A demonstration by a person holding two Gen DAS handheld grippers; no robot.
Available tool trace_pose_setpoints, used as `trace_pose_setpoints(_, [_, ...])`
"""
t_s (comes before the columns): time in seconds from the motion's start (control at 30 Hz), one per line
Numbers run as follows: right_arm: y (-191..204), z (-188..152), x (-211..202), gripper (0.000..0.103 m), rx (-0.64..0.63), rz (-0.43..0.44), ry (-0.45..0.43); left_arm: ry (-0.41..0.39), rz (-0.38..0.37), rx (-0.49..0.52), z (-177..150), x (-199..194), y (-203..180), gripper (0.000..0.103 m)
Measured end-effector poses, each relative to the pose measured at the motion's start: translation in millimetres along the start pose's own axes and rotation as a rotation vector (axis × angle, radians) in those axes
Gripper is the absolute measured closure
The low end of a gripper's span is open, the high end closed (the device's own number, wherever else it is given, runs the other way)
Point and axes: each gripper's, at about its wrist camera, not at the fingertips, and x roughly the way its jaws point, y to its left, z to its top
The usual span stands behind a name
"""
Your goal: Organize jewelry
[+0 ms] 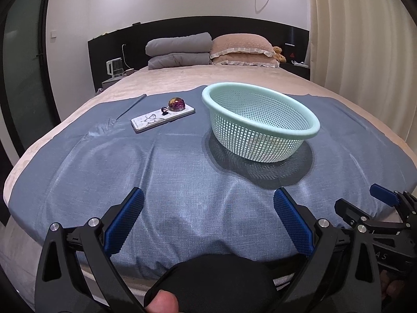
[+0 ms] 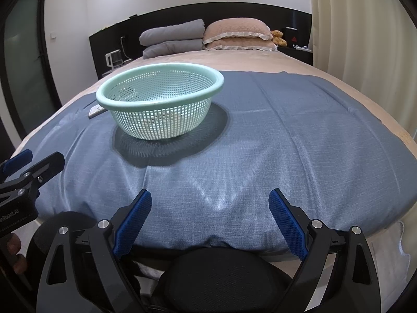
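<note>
A mint-green perforated basket (image 1: 260,125) (image 2: 160,104) stands upright on the blue cloth (image 1: 169,169) (image 2: 273,130) spread over the bed; nothing shows inside it. Left of the basket lies a white phone-shaped case with a butterfly print (image 1: 161,117), and on its far end rests a round amber-and-purple bauble with a small dark ring (image 1: 176,104). In the right wrist view only a corner of the case (image 2: 95,111) shows behind the basket. My left gripper (image 1: 208,200) is open above the cloth's near edge, empty. My right gripper (image 2: 209,199) is open too, to the right of it, empty.
Grey folded quilts (image 1: 179,49) and pink pillows (image 1: 242,49) sit at the headboard with a small teddy bear (image 1: 278,53). A kettle (image 1: 114,67) stands on the left nightstand. A curtain (image 1: 365,52) hangs at the right. A dark rounded object (image 1: 211,281) lies just under my left gripper.
</note>
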Motion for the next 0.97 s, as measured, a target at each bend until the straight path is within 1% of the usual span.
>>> trace_pose_setpoints(0.1, [-0.5,-0.1,0.0,0.016,0.0,0.0,-0.002,-0.005,-0.001,0.015,-0.5,-1.0,-2.9,0.006])
trace_pose_setpoints(0.47, [-0.3,-0.2,0.1,0.016,0.001,0.001,-0.001,0.005,0.0,0.004,-0.6,0.7,-0.3,0.006])
trace_pose_setpoints(0.57, [-0.1,-0.3,-0.1,0.016,0.0,0.0,-0.002,-0.004,0.003,0.002,-0.8,-0.5,0.1,0.006])
trace_pose_setpoints(0.97, [-0.9,-0.4,0.3,0.016,0.001,0.002,-0.001,-0.004,0.0,0.016,-1.2,0.4,-3.1,0.006])
